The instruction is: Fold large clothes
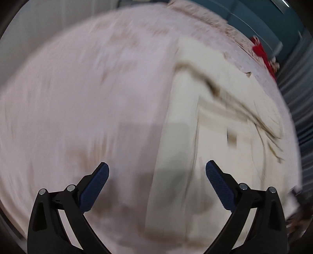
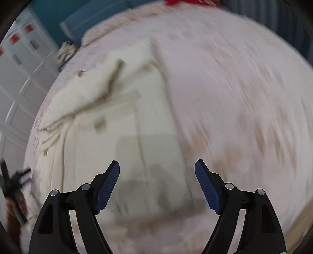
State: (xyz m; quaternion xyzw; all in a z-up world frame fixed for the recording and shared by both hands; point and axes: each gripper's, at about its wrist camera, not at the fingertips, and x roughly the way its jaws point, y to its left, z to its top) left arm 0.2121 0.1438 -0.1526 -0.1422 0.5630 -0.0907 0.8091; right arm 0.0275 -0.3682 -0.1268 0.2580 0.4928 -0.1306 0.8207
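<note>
A cream garment (image 1: 225, 121) with tan trim lies spread on a pale pink bedspread (image 1: 78, 97); both views are motion-blurred. In the left wrist view it fills the right half, its straight edge running down the middle. My left gripper (image 1: 157, 172) is open and empty above that edge. In the right wrist view the garment (image 2: 109, 125) lies left of centre on the bedspread (image 2: 234, 97). My right gripper (image 2: 157, 170) is open and empty above the garment's right edge.
A red item (image 1: 262, 52) lies at the far edge of the bed, also in the right wrist view (image 2: 187, 2). A teal headboard or wall (image 1: 264, 21) stands behind. White cabinet doors (image 2: 17, 78) are at left. The other gripper (image 2: 13, 181) shows at the left edge.
</note>
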